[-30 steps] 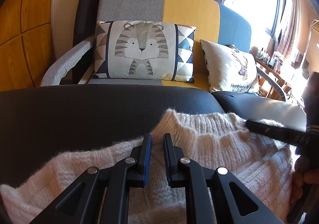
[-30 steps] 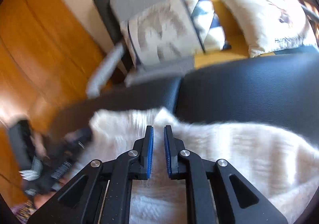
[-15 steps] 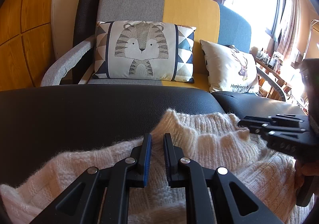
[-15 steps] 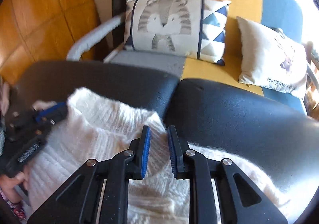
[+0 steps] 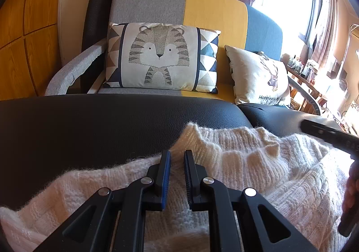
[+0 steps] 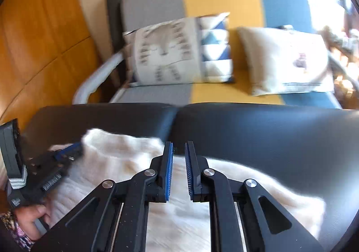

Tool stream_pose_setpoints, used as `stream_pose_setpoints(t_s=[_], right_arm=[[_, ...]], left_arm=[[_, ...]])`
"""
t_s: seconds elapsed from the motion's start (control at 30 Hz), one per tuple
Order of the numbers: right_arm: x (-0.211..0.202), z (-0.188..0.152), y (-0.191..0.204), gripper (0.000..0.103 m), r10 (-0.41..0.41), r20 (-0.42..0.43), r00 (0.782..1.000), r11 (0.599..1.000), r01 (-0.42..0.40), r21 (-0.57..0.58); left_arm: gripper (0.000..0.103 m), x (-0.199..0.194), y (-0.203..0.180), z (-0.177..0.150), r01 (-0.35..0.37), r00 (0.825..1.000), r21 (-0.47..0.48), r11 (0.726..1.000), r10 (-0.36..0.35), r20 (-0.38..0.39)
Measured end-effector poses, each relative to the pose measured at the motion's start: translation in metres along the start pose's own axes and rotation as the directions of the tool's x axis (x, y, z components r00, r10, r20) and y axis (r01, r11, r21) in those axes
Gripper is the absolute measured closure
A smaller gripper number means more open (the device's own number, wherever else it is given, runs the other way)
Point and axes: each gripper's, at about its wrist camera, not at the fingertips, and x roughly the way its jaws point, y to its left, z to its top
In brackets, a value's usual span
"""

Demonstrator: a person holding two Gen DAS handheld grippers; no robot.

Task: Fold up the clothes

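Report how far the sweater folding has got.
Done: little that shows. The white sweater lies rumpled and bunched on the black cushion, with no clean fold visible. In hand: both grippers sit over it, left gripper and right gripper, jaws a narrow gap apart; whether either pinches knit is unclear. Left: flattening it, folding sleeves and body.

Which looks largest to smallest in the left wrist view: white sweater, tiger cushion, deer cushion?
1. white sweater, though it lies nearest the camera
2. tiger cushion
3. deer cushion
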Motion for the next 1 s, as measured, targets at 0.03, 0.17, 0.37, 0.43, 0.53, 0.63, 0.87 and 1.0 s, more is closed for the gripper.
stream_pose_setpoints(t_s=[0.03, 0.17, 0.37, 0.43, 0.53, 0.63, 0.87, 1.0], right_arm=[[0.000, -0.003, -0.004, 0.091, -0.012, -0.007, 1.000, 1.000, 0.012, -0.008], [0.019, -0.014, -0.019, 0.091, -0.024, -0.078, 0.997, 1.000, 0.023, -0.011], [0.028, -0.021, -0.066, 0.098, 0.086, -0.035, 0.996, 0.967, -0.075, 0.245], [0.027, -0.025, -0.074, 0.098, 0.121, -0.018, 0.992, 0.952, -0.111, 0.285], [0.028, -0.027, -0.072, 0.098, 0.114, -0.010, 0.993, 0.954, -0.107, 0.281], [0.024, -0.026, -0.062, 0.098, 0.060, -0.014, 0.998, 0.971, -0.055, 0.234], [0.022, -0.027, -0.058, 0.098, 0.016, -0.012, 1.000, 0.981, -0.013, 0.194], [0.021, -0.027, -0.057, 0.098, 0.002, -0.011, 1.000, 0.983, 0.000, 0.184]], left_arm=[[0.091, 0.000, -0.001, 0.000, -0.002, 1.000, 0.002, 1.000, 0.002, 0.000], [0.091, 0.000, -0.001, -0.001, -0.008, 1.000, 0.006, 1.000, 0.008, 0.000], [0.091, 0.001, -0.002, 0.000, -0.009, 1.000, 0.005, 1.000, 0.009, -0.002], [0.091, 0.001, -0.002, 0.000, -0.011, 1.000, 0.006, 1.000, 0.011, -0.002], [0.091, 0.001, -0.003, 0.001, -0.015, 1.000, 0.010, 1.000, 0.015, -0.008], [0.090, 0.001, -0.006, 0.002, -0.031, 0.999, 0.023, 0.999, 0.032, -0.018], [0.080, -0.039, 0.016, -0.009, -0.032, 0.999, -0.029, 0.999, 0.032, 0.027], [0.080, -0.034, 0.057, -0.020, -0.014, 0.999, -0.211, 0.977, 0.005, -0.044]])
